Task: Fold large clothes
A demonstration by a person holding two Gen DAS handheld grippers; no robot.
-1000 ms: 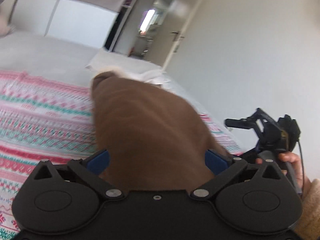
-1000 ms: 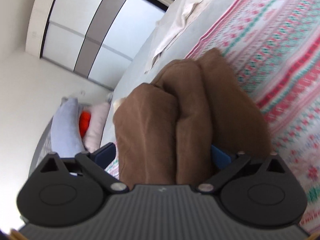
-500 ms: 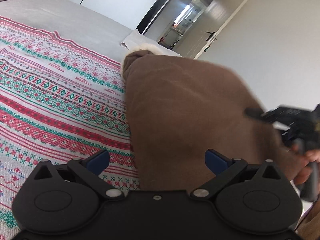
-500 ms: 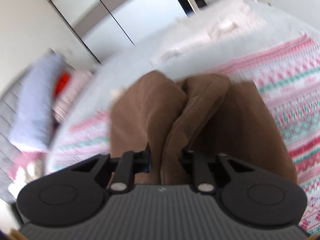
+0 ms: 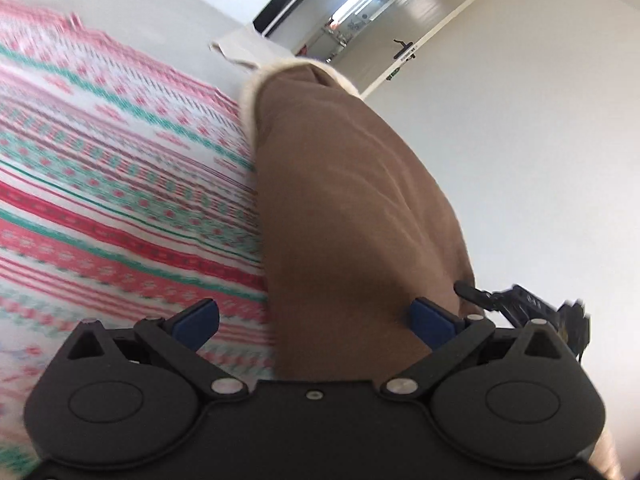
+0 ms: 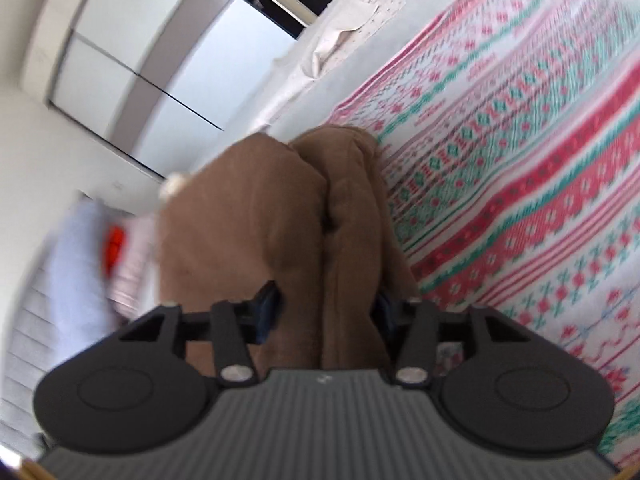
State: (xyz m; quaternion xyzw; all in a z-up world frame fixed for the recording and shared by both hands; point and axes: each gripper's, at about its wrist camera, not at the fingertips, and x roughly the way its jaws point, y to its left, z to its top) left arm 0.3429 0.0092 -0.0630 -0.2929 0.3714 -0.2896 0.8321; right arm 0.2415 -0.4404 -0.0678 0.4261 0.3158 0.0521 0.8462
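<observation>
A large brown garment (image 5: 352, 208) with a cream fleece lining hangs in the air above the bed. In the left wrist view my left gripper (image 5: 316, 316) has its blue pads wide apart, and the brown cloth lies against the right pad (image 5: 430, 318) only. In the right wrist view my right gripper (image 6: 324, 308) is shut on a bunched fold of the brown garment (image 6: 280, 216), which hangs from it. The right gripper also shows at the right edge of the left wrist view (image 5: 520, 304).
A red, green and white patterned blanket (image 5: 112, 184) covers the grey bed (image 6: 320, 92). A white cloth (image 6: 344, 28) lies at the bed's far end. Pillows (image 6: 80, 248) are at the left of the right wrist view. A wardrobe (image 6: 160, 60) and an open door (image 5: 424, 40) stand behind.
Both grippers have lifted and swung the brown garment, and the views have tilted. The right gripper's jaws went from wide open to shut on the cloth. The left jaws stay wide.
</observation>
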